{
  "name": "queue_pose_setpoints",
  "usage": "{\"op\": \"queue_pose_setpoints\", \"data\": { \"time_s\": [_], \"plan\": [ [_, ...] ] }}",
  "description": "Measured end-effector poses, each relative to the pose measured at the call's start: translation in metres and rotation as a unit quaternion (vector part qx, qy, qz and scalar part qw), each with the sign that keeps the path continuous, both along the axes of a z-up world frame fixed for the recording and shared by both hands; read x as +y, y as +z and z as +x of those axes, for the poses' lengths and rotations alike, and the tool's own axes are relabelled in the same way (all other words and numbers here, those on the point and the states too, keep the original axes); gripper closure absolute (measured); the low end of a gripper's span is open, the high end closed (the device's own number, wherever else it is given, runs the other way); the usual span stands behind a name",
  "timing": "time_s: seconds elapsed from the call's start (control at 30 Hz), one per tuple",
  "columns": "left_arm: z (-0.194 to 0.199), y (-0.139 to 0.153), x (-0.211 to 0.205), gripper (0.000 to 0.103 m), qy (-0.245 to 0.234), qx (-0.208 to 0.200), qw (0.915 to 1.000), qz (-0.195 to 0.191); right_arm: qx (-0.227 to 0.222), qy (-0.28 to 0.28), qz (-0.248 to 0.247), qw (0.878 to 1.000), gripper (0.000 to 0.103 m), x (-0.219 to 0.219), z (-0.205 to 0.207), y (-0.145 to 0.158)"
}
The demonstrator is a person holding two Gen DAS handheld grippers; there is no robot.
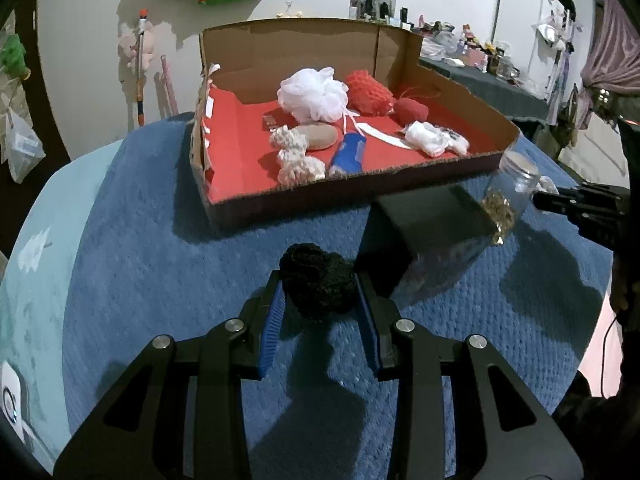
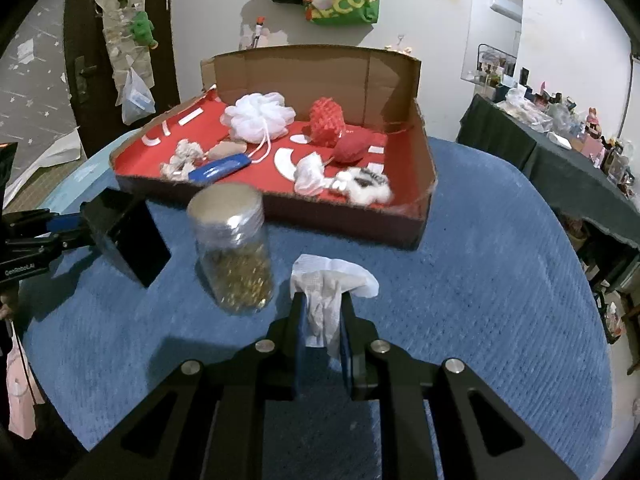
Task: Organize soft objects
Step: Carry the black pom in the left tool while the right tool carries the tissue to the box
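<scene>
Your left tongs (image 1: 320, 292) are pinching a black fuzzy ball (image 1: 318, 280) between their blue pads, above the blue cover (image 1: 160, 264). Your right tongs (image 2: 323, 320) are squeezing a crumpled white cloth (image 2: 328, 292). Just ahead and to their left a glass jar (image 2: 234, 248) is standing beside a black box (image 2: 128, 236). Beyond both tongs, the cardboard tray (image 2: 420, 184) is holding a white pouf (image 2: 258, 116) and red knits (image 2: 326, 120).

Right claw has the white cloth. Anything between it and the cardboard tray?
Nothing visible. The white cloth faces bare blue mat up to the cardboard tray; the glass jar stands left of that line.
</scene>
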State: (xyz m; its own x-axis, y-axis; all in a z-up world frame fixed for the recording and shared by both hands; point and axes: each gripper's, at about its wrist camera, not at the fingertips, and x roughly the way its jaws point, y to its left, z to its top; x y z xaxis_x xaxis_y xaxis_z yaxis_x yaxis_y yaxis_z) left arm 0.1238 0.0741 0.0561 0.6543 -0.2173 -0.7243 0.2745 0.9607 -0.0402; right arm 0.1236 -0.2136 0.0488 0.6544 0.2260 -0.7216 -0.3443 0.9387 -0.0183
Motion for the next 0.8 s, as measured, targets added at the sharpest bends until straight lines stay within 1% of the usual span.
{"op": "queue_pose_setpoints", "data": {
  "time_s": [0.2,0.43,0.63,0.8],
  "plan": [
    [0.014,0.013,0.002,0.07,-0.014,-0.004,0.9999,-0.006,-0.003,0.002,-0.007,1.0,0.087,0.001,0.015,0.01],
    [0.031,0.029,-0.002,0.07,-0.034,-0.01,0.9993,-0.008,-0.004,0.013,0.004,1.0,0.087,0.002,0.031,0.024],
    [0.05,0.043,-0.018,0.07,-0.063,-0.014,0.9979,-0.005,-0.005,0.026,0.015,1.0,0.087,0.007,0.048,0.037],
    [0.073,0.048,-0.04,0.07,-0.101,-0.001,0.9948,-0.011,-0.001,0.05,0.022,0.998,0.087,0.019,0.065,0.044]
  ]
}}
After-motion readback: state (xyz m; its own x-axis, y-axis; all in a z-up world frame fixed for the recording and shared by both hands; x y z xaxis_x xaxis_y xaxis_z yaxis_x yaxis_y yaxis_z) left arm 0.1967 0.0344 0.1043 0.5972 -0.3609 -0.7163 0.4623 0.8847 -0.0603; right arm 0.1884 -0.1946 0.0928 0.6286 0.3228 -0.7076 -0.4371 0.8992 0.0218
